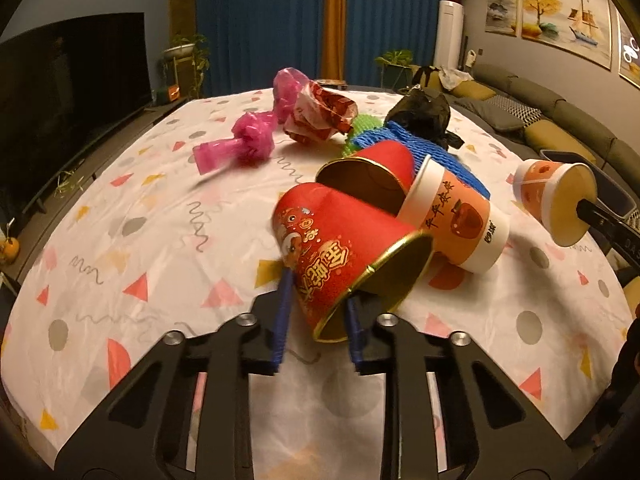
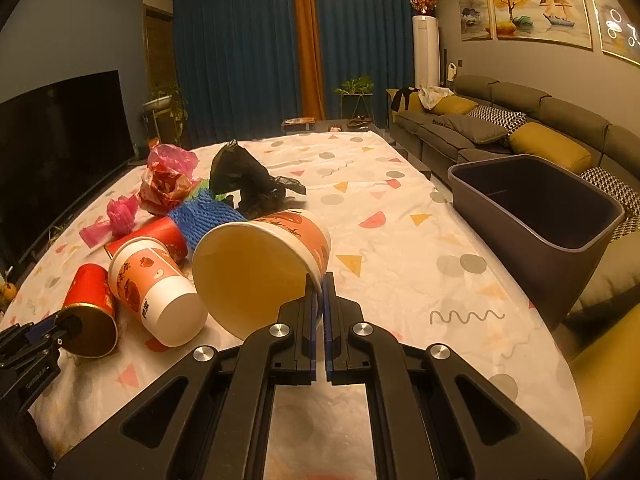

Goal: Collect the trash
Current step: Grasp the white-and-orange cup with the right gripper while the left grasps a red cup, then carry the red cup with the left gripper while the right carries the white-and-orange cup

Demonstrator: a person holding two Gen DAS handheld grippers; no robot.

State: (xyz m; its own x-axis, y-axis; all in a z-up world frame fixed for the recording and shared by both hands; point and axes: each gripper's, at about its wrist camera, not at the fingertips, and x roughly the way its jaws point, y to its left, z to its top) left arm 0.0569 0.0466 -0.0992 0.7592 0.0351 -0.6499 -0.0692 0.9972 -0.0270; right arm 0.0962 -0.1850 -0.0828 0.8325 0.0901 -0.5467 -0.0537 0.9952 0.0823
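Note:
My left gripper (image 1: 318, 280) is shut on the rim of a red paper cup with gold print (image 1: 340, 264), one finger outside its wall and one inside its mouth; the cup also shows in the right wrist view (image 2: 90, 312). My right gripper (image 2: 320, 280) is shut on the rim of an orange-and-white paper cup (image 2: 256, 264), held above the table; it shows at the right of the left wrist view (image 1: 554, 200). A dark grey bin (image 2: 536, 204) stands open beside the table's right edge.
On the patterned tablecloth (image 2: 400, 208) lie another orange-and-white cup (image 1: 456, 220), a second red cup (image 1: 372, 172), blue foam netting (image 1: 432, 148), green netting (image 1: 360, 126), a black bag (image 1: 424, 112), pink plastic (image 1: 240, 144) and a red wrapper (image 1: 320, 116). A sofa (image 2: 520, 128) lies right, a TV (image 2: 60, 128) left.

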